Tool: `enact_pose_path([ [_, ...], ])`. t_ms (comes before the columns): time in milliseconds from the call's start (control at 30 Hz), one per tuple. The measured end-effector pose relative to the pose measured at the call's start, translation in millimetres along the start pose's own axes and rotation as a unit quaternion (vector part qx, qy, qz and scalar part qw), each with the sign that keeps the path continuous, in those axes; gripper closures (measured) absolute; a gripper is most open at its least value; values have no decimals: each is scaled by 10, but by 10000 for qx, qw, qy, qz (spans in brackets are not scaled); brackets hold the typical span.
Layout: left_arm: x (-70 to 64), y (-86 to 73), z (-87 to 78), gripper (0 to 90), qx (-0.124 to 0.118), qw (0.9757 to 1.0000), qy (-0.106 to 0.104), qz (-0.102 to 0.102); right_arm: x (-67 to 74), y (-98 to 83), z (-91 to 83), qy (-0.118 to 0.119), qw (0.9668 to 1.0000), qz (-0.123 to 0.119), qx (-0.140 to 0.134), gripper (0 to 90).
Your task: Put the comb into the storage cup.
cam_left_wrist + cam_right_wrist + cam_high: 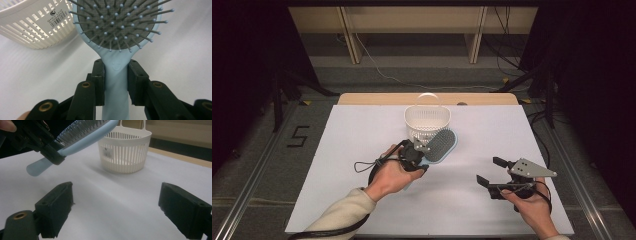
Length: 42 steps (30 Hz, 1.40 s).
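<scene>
One brush in play: left gripper (424,152) is clamped on the hairbrush (441,145) handle, head lifted just beside the white basket (427,120), on its near side. Imo raise it over the rim, then tip the head in w/o knocking the basket. Brush is pale blue w/ a grey bristle pad. Right gripper (488,170) waits w/ jaws apart, well right of the basket.
</scene>
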State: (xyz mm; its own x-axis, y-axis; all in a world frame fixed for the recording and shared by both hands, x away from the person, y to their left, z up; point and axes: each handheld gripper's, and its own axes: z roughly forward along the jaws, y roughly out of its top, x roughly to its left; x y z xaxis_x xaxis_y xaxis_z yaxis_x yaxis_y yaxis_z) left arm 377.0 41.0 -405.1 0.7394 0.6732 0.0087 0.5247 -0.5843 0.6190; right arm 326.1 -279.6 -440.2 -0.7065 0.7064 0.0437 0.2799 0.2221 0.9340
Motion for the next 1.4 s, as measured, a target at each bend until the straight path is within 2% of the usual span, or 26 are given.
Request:
enact_pose_path([
  [1400, 33, 30, -63, 697, -197, 9998, 16, -88, -3, -4, 3, -1, 10000, 11, 22, 132],
])
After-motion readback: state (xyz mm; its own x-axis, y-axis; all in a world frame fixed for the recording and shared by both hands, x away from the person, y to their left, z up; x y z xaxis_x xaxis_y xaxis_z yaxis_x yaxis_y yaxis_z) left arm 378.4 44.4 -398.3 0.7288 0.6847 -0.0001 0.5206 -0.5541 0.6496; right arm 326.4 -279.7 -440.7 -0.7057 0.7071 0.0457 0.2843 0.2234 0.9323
